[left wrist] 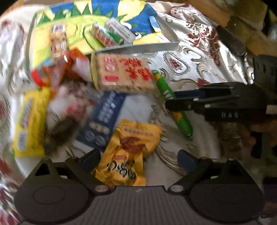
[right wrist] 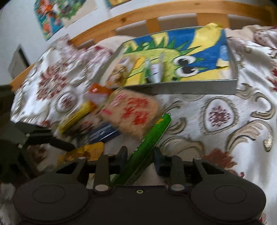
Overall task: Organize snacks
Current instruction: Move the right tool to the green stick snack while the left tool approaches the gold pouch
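Observation:
A heap of snack packs lies on a patterned cloth in front of a grey tray lined with a dinosaur drawing. In the left wrist view my left gripper stands open, with a yellow snack bag lying loose between its fingers. My right gripper is shut on a long green snack stick, which runs slantwise up out of its fingers. The left wrist view shows the right gripper at the right, clamped across the green stick. A tan cracker pack with red letters lies just before the tray.
A dark blue pack, a yellow pack and an orange packet crowd the heap. Inside the tray lie green-and-white packets and one more pack. A wooden rail and a wall with drawings stand behind. The cloth to the right is bare.

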Demonstrator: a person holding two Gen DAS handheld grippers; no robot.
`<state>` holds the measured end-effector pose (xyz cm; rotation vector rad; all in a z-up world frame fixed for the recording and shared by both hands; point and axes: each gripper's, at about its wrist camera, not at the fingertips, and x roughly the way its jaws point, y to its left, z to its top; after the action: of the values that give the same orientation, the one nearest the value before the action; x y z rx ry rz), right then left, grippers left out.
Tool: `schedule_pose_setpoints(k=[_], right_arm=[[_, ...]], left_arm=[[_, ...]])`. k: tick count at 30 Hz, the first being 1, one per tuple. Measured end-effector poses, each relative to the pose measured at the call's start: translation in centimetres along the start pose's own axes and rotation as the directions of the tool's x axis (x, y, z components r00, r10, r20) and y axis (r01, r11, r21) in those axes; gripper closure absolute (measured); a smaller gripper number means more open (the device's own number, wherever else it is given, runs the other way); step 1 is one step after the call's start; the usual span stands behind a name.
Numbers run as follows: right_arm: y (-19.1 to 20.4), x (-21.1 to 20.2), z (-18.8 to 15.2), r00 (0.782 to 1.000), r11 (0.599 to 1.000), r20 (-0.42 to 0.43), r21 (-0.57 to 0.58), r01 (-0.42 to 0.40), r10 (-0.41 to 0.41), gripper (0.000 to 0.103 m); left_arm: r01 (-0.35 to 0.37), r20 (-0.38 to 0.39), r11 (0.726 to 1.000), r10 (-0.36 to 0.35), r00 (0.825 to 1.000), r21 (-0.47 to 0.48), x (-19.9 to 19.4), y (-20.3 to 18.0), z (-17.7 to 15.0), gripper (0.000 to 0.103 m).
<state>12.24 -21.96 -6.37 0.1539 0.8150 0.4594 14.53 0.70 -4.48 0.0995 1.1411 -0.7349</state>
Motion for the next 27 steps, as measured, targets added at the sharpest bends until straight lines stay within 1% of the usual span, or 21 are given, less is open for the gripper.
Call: schedule_pose_setpoints(k=[3,4,6,10,13,16,18,19,21,23,27], right_arm=[[0.8,-0.5,-0.3,0.999,0.999,-0.039,-0.035,-0.033,0.032,0.069],[1.1,-0.6,-0.4,0.998,0.998,-0.045,-0.044,-0.039,0.037,0.067],[1.1,-0.7,-0.8,0.998,0.998,-0.042,-0.044,-0.046,0.044,0.064],[0.9,-0.5,-0.9,0.998,0.998,-0.036,-0.021,-0.059,0.058,0.056],[1.0,-0.4,-1.1,0.998,0.998,-0.028,-0.016,-0.055,0.055,0.051],[1.4,-0.4,-1.6,0.999,0.999,-0.018,-0.035,-0.035,0.034,0.051],[1.9,-0.3,-1.8,1.000,0.998,-0.013,-0.061,-0.012,0.011,0.054],[2.1,-0.3,-1.8,1.000,0.997,-0.013,-0.072,-0.005,0.004,0.061],[2.3,-0.3,-1.9,1.000,0.997,-0.018,-0.077,0.002,-0.003,0.062],[2.2,-0.4,-1.8,1.000,0.998,-0.027,-0.070,-0.002,0.001,0.064],[2.4,-0.8,-1.6,0.998,0.997,-0.057,-0.076,-0.014,0.009,0.066]], left_arm=[[-0.004,0.007,1.000,0.004,1.000,0.009,0.0,-0.2,-0.2,0.005],[-0.003,0.009,1.000,0.003,1.000,0.002,0.0,-0.1,-0.1,0.005],[0.006,0.004,1.000,-0.006,1.000,-0.019,0.2,0.3,-0.1,0.005],[0.004,-0.008,1.000,-0.004,1.000,0.008,0.4,0.4,0.3,0.004],[0.003,-0.012,1.000,-0.003,1.000,0.006,0.6,0.5,0.4,0.005],[-0.008,-0.005,1.000,0.008,1.000,-0.005,0.5,0.3,0.2,0.006],[-0.032,-0.009,0.999,0.032,0.999,-0.002,0.6,0.0,0.1,0.011],[-0.037,-0.011,0.999,0.037,0.999,-0.004,0.5,-0.1,0.1,0.012],[-0.035,-0.012,0.999,0.035,0.999,-0.036,0.3,-0.1,0.0,0.019],[-0.024,-0.009,0.997,0.023,1.000,-0.078,0.0,0.0,-0.1,0.024],[-0.034,-0.015,0.986,0.032,0.999,-0.162,-0.4,0.0,-0.4,0.040]])
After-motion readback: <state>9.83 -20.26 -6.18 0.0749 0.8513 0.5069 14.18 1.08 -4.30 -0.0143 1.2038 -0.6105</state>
